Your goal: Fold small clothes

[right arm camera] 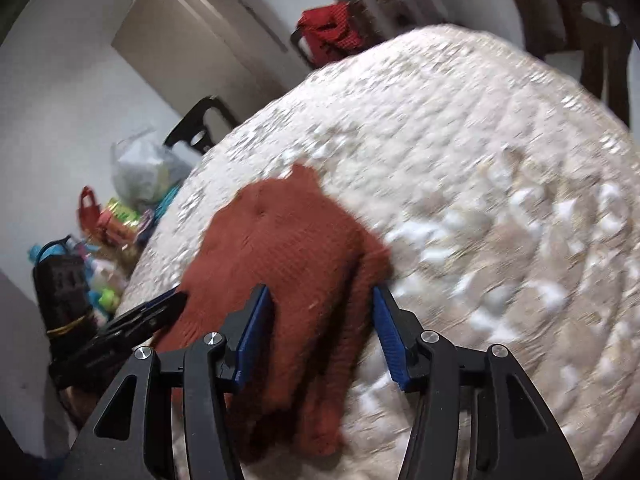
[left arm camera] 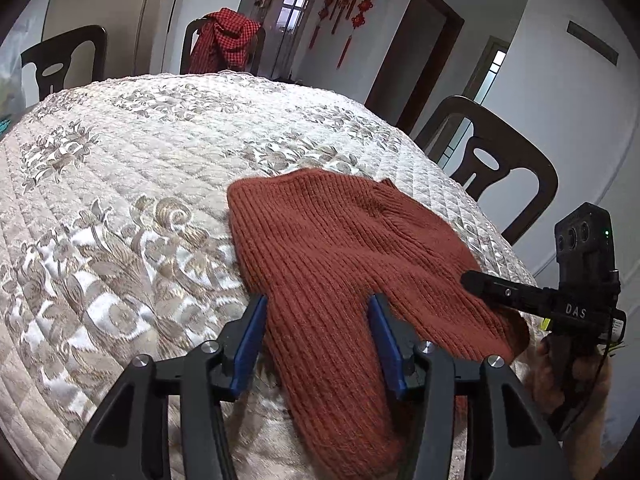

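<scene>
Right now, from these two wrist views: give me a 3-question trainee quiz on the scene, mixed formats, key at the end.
1. True or false: the left gripper has its jaws spread open with the rust knit garment lying between its fingers.
2. Multiple choice: what hangs over the far chair? A) a red checked cloth B) a blue towel C) nothing
3. Fill in: the garment lies on a round table under a quilted floral ______.

Key
1. True; the right gripper is open too.
2. A, the red checked cloth.
3. tablecloth
</scene>
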### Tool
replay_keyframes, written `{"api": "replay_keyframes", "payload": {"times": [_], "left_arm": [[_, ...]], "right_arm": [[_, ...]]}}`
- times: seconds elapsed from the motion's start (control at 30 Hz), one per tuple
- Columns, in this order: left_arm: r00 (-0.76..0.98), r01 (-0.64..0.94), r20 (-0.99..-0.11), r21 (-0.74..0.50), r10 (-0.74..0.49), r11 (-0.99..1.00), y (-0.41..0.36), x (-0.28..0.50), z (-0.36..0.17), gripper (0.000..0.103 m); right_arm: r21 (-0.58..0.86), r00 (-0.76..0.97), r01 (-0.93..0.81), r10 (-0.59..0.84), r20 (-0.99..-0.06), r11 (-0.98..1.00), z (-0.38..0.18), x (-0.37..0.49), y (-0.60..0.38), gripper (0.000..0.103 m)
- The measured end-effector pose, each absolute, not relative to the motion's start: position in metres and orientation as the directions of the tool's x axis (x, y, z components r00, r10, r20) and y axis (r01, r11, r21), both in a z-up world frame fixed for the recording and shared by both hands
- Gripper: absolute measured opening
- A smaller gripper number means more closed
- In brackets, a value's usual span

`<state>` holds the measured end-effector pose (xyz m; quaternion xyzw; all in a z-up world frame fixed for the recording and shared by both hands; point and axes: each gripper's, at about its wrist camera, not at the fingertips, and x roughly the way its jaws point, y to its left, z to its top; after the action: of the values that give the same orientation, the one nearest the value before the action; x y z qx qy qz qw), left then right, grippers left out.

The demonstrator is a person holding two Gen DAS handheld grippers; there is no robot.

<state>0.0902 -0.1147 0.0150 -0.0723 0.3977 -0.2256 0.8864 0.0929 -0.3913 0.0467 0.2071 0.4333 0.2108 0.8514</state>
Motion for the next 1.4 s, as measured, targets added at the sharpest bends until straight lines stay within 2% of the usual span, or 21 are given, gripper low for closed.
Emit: {"api": "replay_keyframes", "payload": {"times": [0.1, 0.2, 0.27, 0.3, 0.37, 0.43, 0.57, 0.8, 1.07, 1.4], "left_arm": [[0.583, 0.346, -0.674, -0.300, -0.454, 0.889, -0.116, 0.085, 0.013, 0.056], [0.569, 0.348, -0.681, -0.309, -0.461, 0.885, -0.118, 0.091, 0.012, 0.056], [0.564, 0.352, -0.686, -0.303, -0.459, 0.886, -0.120, 0.094, 0.012, 0.056], [0.566, 0.355, -0.687, -0.297, -0.456, 0.887, -0.120, 0.094, 0.013, 0.055], [0.576, 0.364, -0.682, -0.279, -0.451, 0.888, -0.122, 0.092, 0.016, 0.046], [0.585, 0.375, -0.674, -0.269, -0.451, 0.887, -0.121, 0.088, 0.020, 0.039], [0.579, 0.387, -0.649, -0.314, -0.493, 0.867, -0.111, 0.081, 0.031, 0.032], [0.630, 0.407, -0.596, -0.292, -0.498, 0.865, -0.086, 0.067, 0.054, 0.030], [0.676, 0.319, -0.587, -0.312, -0.446, 0.895, -0.027, 0.099, 0.057, 0.030], [0.747, 0.223, -0.572, -0.266, -0.340, 0.938, 0.036, 0.153, 0.070, 0.028]], "right_arm": [[0.539, 0.527, -0.200, 0.553, -0.645, 0.818, 0.047, 0.087, -0.387, 0.053], [0.569, 0.517, -0.191, 0.574, -0.635, 0.800, 0.044, 0.090, -0.390, 0.046], [0.587, 0.513, -0.182, 0.585, -0.628, 0.789, 0.043, 0.094, -0.391, 0.037], [0.589, 0.515, -0.182, 0.586, -0.626, 0.788, 0.043, 0.094, -0.391, 0.035], [0.585, 0.522, -0.188, 0.585, -0.621, 0.789, 0.047, 0.092, -0.389, 0.029], [0.578, 0.529, -0.198, 0.583, -0.616, 0.791, 0.052, 0.089, -0.388, 0.027], [0.603, 0.533, -0.238, 0.621, -0.574, 0.761, 0.065, 0.080, -0.383, 0.026], [0.593, 0.490, -0.360, 0.687, -0.536, 0.720, 0.086, 0.070, -0.344, 0.025], [0.602, 0.419, -0.430, 0.739, -0.527, 0.673, 0.078, 0.111, -0.278, 0.025], [0.625, 0.340, -0.480, 0.787, -0.514, 0.616, 0.072, 0.181, -0.198, 0.025]]}}
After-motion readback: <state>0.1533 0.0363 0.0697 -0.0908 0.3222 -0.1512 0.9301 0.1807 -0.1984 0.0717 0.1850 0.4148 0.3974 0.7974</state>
